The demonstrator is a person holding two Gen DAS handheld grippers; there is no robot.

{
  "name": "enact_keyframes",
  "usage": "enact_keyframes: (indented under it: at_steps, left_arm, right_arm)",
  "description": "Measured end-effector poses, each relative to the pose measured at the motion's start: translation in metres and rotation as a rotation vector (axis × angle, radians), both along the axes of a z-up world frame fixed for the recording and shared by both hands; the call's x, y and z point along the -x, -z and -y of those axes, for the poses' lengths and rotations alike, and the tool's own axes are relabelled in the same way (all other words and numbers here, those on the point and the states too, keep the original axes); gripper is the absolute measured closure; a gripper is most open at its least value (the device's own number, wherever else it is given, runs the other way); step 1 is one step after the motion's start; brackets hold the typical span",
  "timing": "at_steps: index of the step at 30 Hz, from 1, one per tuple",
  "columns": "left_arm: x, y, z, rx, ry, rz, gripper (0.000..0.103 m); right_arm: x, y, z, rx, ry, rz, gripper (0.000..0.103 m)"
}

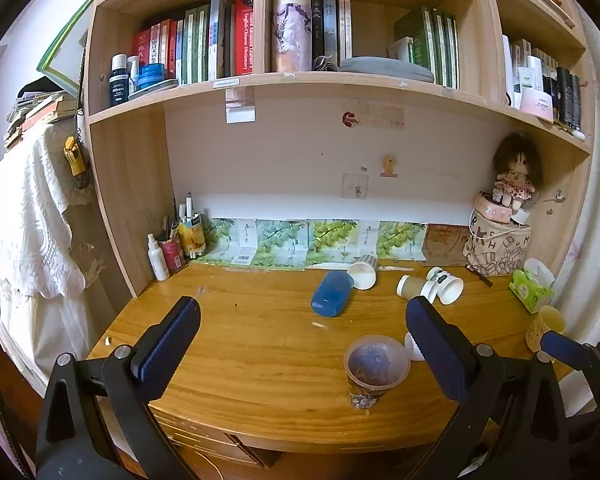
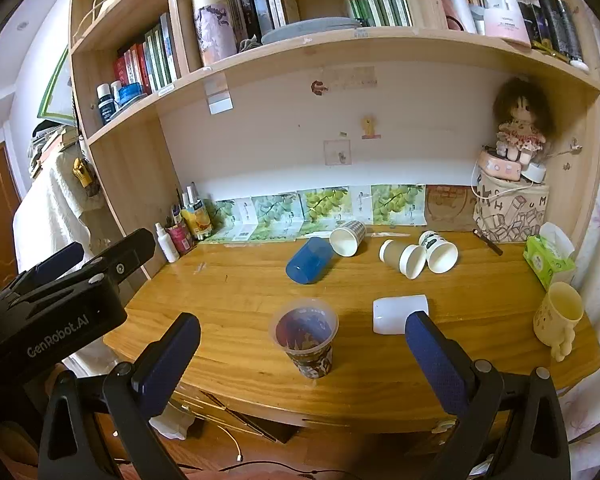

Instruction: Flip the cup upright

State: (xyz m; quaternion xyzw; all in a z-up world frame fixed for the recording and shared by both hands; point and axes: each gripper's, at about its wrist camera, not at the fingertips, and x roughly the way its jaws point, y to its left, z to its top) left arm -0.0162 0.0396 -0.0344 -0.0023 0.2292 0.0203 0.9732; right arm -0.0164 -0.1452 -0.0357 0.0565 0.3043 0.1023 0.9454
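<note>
Upright clear cup between spread right gripper fingers

Seven cups: five lying down, two upright.

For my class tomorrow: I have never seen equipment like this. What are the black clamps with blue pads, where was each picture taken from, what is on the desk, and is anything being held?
No robot here: a person holds a pair of hand-operated tongs in each hand, and a wide-angle camera on each looks forward along its two blue-padded fingers. One picture looks out from the left tongs, the other from the right tongs; the left tongs' black body also shows at the left edge of the right picture.

Both tongs are open and hold nothing.

On the wooden desk a clear plastic cup and a yellow mug stand upright. Lying on their sides are a blue cup, a white cup and three paper cups further back. The job is to stand a cup upright.
</note>
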Motion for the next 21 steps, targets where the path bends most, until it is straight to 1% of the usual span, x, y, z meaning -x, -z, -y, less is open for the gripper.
enact_keyframes:
  at_steps: [21]
  left_arm:
    - [-0.007, 0.004, 0.000, 0.036, 0.004, -0.029, 0.000]
  right_arm:
    - [-0.013, 0.009, 0.003, 0.000, -0.003, -0.065, 0.000]
